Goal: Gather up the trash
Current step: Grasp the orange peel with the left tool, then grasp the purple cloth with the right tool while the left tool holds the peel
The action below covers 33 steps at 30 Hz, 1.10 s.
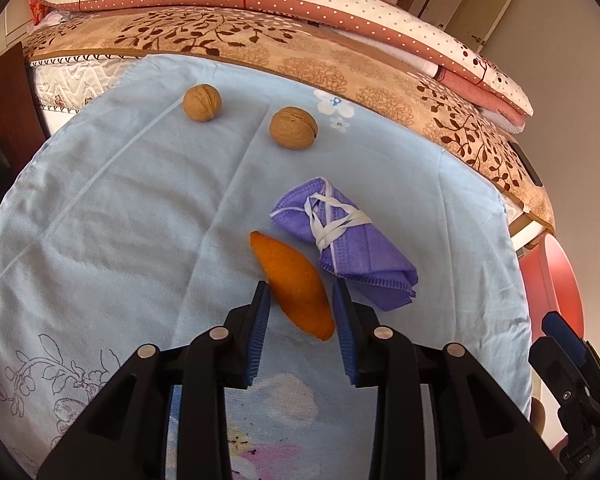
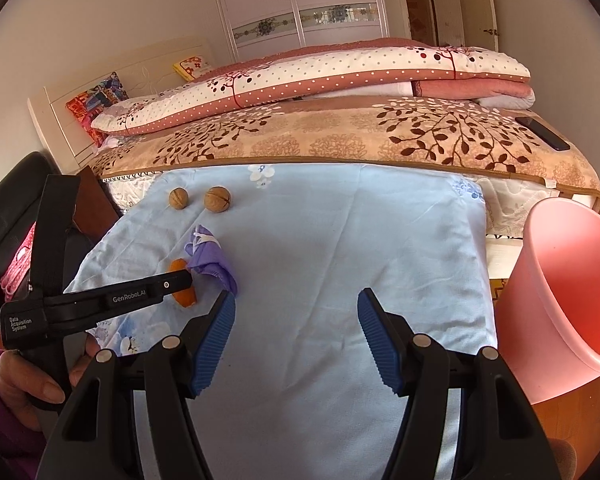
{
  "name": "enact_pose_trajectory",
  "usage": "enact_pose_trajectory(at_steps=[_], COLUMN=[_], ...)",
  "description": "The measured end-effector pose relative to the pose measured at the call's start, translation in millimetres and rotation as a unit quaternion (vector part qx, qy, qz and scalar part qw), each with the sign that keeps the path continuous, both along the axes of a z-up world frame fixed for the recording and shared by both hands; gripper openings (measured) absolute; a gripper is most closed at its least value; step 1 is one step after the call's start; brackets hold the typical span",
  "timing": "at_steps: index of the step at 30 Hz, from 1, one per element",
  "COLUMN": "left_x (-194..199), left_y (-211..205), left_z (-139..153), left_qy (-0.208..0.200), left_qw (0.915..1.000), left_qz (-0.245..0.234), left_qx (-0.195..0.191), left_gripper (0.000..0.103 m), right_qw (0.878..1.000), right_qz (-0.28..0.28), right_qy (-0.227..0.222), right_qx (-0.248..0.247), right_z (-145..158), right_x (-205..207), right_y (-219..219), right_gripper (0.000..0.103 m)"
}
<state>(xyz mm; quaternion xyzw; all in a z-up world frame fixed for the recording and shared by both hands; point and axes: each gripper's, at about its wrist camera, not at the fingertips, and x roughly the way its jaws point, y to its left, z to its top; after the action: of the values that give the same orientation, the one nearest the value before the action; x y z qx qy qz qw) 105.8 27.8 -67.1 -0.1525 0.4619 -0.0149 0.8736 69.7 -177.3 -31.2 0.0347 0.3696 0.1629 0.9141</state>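
An orange peel (image 1: 296,284) lies on the light blue cloth (image 1: 120,208), and my left gripper (image 1: 301,284) stands open around its near half, pads not pressing it. Just right of the peel lies a rolled purple face mask (image 1: 348,240) tied with its white straps. Two walnuts (image 1: 202,103) (image 1: 293,127) sit farther back. In the right wrist view my right gripper (image 2: 297,293) hangs open over bare cloth with nothing between its fingers. The left gripper (image 2: 180,280) reaches in from the left there, covering part of the peel (image 2: 184,294) beside the mask (image 2: 212,260).
A pink waste bin (image 2: 560,288) stands tilted at the cloth's right edge. Behind the cloth is a bed with a leaf-patterned blanket (image 2: 340,136), folded quilts and a black phone (image 2: 542,133). A hand in a purple sleeve (image 2: 4,392) holds the left gripper.
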Motion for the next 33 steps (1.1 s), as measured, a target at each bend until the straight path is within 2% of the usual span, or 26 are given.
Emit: enact_pose_trajectory(at_steps=[6, 20, 28, 29, 30, 32, 33], left_x=[-6, -20, -24, -25, -25, -25, -26], left_y=[11, 38, 46, 47, 46, 47, 47], left_z=[4, 20, 19, 19, 19, 19, 19], left_qy=[-0.016, -0.049, -0.050, -0.050, -0.050, -0.051, -0.052], left_qw=[0.9998, 0.9984, 0.9981, 0.9981, 0.9981, 0.9981, 0.9980], left_qz=[-0.005, 0.000, 0.005, 0.005, 0.005, 0.004, 0.004], left_qx=[-0.008, -0.027, -0.036, -0.036, -0.036, -0.035, -0.035], left_gripper=[0.013, 0.012, 0.012, 0.012, 0.012, 0.012, 0.012], right_qw=[0.999, 0.993, 0.990, 0.989, 0.989, 0.988, 0.989], right_qz=[0.035, 0.098, 0.110, 0.110, 0.110, 0.107, 0.105], right_qy=[0.013, 0.064, 0.069, 0.070, 0.074, 0.080, 0.078], right_qx=[-0.002, -0.010, -0.061, -0.067, -0.071, -0.074, -0.071], right_z=[-4, -30, -46, -48, -50, -54, -54], right_x=[16, 69, 84, 84, 85, 85, 84], right_y=[26, 80, 103, 104, 106, 106, 105], right_gripper=[0.063, 0.063, 0.063, 0.056, 0.045, 0.035, 0.034])
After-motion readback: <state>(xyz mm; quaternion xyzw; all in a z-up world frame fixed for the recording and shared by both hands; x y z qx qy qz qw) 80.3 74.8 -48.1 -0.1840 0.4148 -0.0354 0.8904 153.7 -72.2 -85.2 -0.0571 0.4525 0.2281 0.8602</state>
